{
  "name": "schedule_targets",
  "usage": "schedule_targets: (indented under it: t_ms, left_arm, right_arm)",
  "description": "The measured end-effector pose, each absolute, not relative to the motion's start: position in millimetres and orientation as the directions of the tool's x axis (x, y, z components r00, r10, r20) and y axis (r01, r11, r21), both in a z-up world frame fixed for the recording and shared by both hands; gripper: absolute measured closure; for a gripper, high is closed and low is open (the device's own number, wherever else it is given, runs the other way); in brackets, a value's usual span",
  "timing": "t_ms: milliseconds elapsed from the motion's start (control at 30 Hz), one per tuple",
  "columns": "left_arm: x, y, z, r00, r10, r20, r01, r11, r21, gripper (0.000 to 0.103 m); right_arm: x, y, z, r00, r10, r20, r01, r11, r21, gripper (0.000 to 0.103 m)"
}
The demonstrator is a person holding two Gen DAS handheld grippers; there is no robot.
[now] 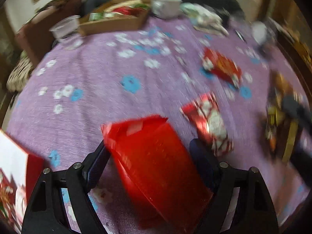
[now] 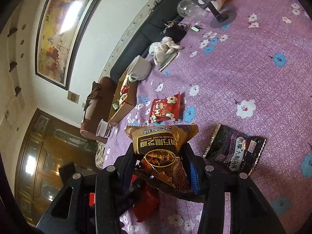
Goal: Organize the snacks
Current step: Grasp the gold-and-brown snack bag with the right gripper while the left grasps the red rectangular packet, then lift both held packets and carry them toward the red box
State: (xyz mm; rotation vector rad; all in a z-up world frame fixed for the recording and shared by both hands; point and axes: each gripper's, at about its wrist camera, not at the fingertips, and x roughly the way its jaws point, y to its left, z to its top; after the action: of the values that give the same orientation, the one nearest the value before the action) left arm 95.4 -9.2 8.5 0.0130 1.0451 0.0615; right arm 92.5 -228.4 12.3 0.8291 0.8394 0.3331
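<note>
My left gripper [image 1: 151, 148] is shut on a plain red snack packet [image 1: 156, 161] and holds it above the purple flowered tablecloth [image 1: 87, 74]. Two red-and-white snack packets lie ahead: one near [image 1: 208, 120], one farther right [image 1: 222, 66]. My right gripper [image 2: 159, 152] is shut on a brown-gold black-sesame packet [image 2: 161, 148], lifted over the table. A dark purple packet [image 2: 236, 152] lies just right of it, and a red packet [image 2: 165, 107] lies ahead. The cardboard tray [image 1: 115, 22] with several snacks stands at the far edge; it also shows in the right wrist view [image 2: 124, 99].
A clear plastic cup [image 1: 65, 29] stands left of the tray and a white bowl [image 1: 165, 5] to its right. A cloth bundle [image 2: 165, 48], a dark pouch [image 2: 175, 31], keys, a glass and a stand sit along the far edge. A white-red box [image 1: 13, 165] is at the near left.
</note>
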Motion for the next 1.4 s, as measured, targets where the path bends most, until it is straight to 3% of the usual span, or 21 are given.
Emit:
schedule_targets:
  t_ms: [200, 300, 600, 700, 833, 900, 1400]
  left_arm:
    - [58, -24, 14, 0.524, -0.009, -0.852, 0.184, 0.977, 0.103, 0.051]
    - [32, -16, 14, 0.516, -0.061, -0.854, 0.236, 0.969, 0.073, 0.053]
    - [-20, 7, 23, 0.458, -0.224, -0.861, 0.272, 0.957, -0.104, 0.054]
    - [-18, 9, 28, 0.469, -0.192, -0.862, 0.247, 0.966, -0.081, 0.043]
    - [-15, 9, 31, 0.498, -0.165, -0.851, 0.24, 0.97, -0.048, 0.043]
    - [-18, 9, 32, 0.519, -0.159, -0.84, 0.236, 0.971, -0.039, 0.056]
    - [-44, 34, 41, 0.607, -0.15, -0.781, 0.145, 0.986, -0.077, 0.059]
  right_arm:
    - [93, -229, 11, 0.644, 0.541, -0.54, 0.066, 0.665, 0.744, 0.056]
    - [92, -230, 11, 0.646, 0.539, -0.541, 0.067, 0.665, 0.743, 0.056]
    - [92, -226, 12, 0.64, 0.548, -0.538, 0.054, 0.667, 0.743, 0.056]
    - [92, -225, 11, 0.636, 0.55, -0.541, 0.055, 0.667, 0.743, 0.056]
    - [92, -224, 10, 0.635, 0.547, -0.545, 0.057, 0.671, 0.739, 0.056]
    - [93, -224, 10, 0.634, 0.548, -0.546, 0.059, 0.67, 0.74, 0.056]
    - [91, -218, 13, 0.634, 0.558, -0.535, 0.029, 0.674, 0.738, 0.056]
